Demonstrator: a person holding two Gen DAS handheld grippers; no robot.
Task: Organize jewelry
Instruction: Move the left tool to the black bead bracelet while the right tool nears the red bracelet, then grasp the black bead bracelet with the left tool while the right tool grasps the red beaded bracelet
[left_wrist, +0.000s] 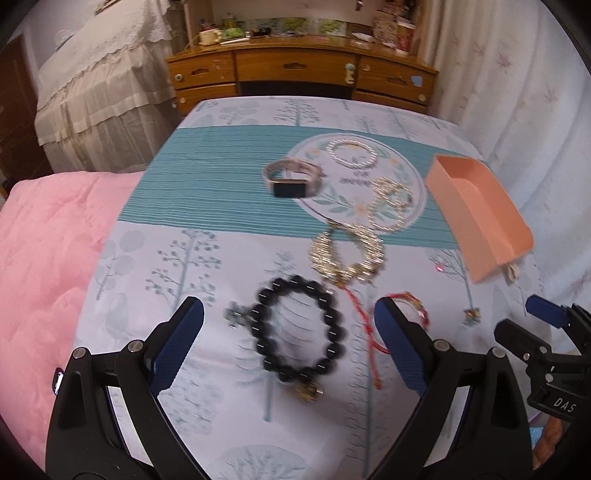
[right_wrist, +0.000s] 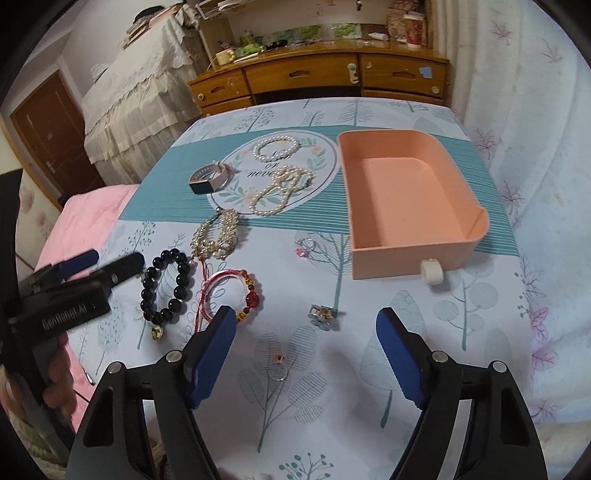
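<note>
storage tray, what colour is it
Peach-pink storage tray, clearest in the right wrist view.

Both views are lit evenly and softly by indoor light; no source is in view. Shadows on the bedspread (right_wrist: 369, 369) are faint. The left wrist view is motion-blurred: the black bead bracelet (left_wrist: 300, 334) and gold necklace (left_wrist: 347, 254) smear. The right wrist view is sharper. Fisheye distortion bends the wooden dresser (right_wrist: 317, 79), and the corners go black
</note>
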